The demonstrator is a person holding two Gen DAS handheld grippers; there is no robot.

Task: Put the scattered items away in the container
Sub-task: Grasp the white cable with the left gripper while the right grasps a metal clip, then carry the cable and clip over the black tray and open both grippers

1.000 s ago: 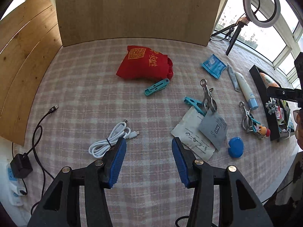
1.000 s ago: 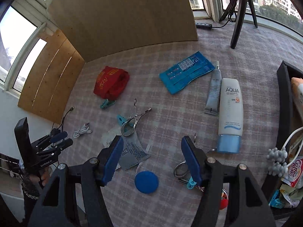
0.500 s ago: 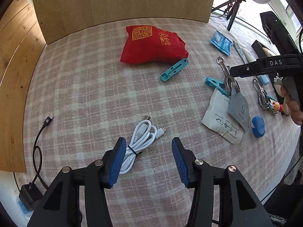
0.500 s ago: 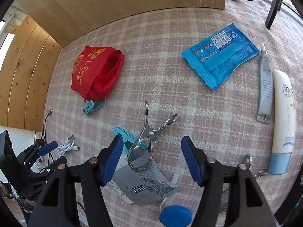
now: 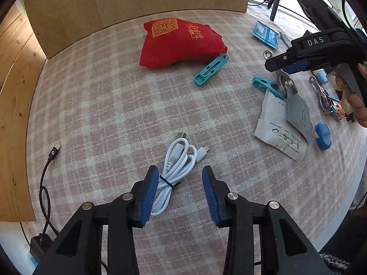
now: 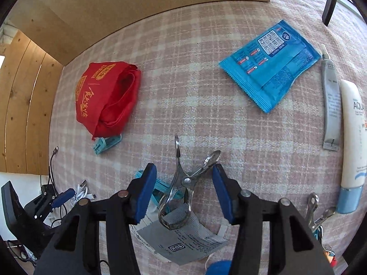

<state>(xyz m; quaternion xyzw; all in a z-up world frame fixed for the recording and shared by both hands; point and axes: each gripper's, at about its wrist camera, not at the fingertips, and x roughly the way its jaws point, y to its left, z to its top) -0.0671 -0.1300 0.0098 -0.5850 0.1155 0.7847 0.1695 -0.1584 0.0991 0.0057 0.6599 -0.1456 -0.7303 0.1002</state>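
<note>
Both grippers have dropped close to the bench since a second ago and their fingers are now closing. The left gripper (image 5: 180,191) straddles the white cable (image 5: 176,171), pads not yet pressing. The right gripper (image 6: 184,192) brackets the metal clip (image 6: 183,181), which pinches a grey sachet (image 6: 181,240); it may lift too. Two pickups appear imminent. A red bag (image 5: 179,41), teal clips, blue packet (image 6: 268,64) and tubes remain scattered. The container is not visible here.
</note>
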